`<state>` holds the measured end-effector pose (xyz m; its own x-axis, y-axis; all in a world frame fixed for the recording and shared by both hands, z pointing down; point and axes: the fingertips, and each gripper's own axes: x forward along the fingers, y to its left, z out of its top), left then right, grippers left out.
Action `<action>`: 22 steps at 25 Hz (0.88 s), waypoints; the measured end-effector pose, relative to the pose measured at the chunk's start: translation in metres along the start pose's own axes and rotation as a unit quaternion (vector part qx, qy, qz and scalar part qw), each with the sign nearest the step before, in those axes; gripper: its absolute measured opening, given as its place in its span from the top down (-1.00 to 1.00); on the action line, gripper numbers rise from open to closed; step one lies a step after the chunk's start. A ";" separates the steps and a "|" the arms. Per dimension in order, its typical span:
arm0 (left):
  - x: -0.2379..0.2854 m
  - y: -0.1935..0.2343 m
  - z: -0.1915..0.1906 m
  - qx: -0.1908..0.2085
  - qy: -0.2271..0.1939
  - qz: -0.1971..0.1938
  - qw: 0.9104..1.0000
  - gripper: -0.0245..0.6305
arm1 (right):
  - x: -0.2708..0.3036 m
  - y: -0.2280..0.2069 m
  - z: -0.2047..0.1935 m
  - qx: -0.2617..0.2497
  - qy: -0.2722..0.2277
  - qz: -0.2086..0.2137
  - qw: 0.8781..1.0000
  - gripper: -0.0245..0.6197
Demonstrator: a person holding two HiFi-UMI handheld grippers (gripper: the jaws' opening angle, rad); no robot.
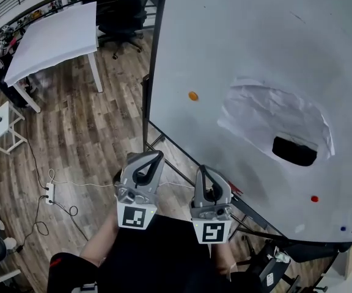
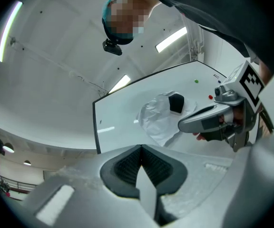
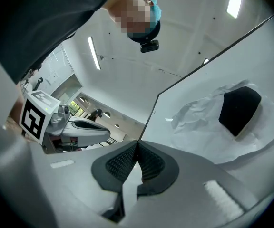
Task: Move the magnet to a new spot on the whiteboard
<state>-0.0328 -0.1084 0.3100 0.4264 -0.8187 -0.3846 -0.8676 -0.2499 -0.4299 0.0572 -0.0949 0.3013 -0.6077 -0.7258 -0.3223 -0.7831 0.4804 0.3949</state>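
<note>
The move looked not yet begun. The left gripper (image 1: 156, 156) and right gripper (image 1: 202, 170) hung below the paper (image 1: 267, 112), off the whiteboard (image 1: 255, 35), jaws closed on nothing. An orange magnet (image 1: 192, 96) sat left of the paper, ungripped.

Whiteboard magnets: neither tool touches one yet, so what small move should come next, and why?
Probably open the left tool and lift it toward the orange magnet, which looks nearest. It and the right tool are both shut and empty, held clear of the whiteboard, so nothing can be grasped yet.
</note>
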 end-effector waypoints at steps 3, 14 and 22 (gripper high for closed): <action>0.011 0.006 -0.011 -0.005 -0.005 -0.019 1.000 0.93 | 0.012 0.000 -0.006 -0.006 0.007 -0.014 1.000 0.92; 0.061 0.004 -0.042 -0.035 -0.034 -0.091 0.995 0.93 | 0.030 -0.018 -0.033 -0.026 0.054 -0.089 0.994 0.92; 0.093 0.000 -0.061 -0.058 -0.045 -0.117 0.990 0.92 | 0.032 -0.035 -0.050 -0.045 0.091 -0.131 0.986 0.92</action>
<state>-0.0089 -0.2162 0.3244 0.6354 -0.6833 -0.3597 -0.7641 -0.4891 -0.4206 0.0719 -0.1592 0.3201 -0.3449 -0.9000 -0.2665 -0.8908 0.2244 0.3951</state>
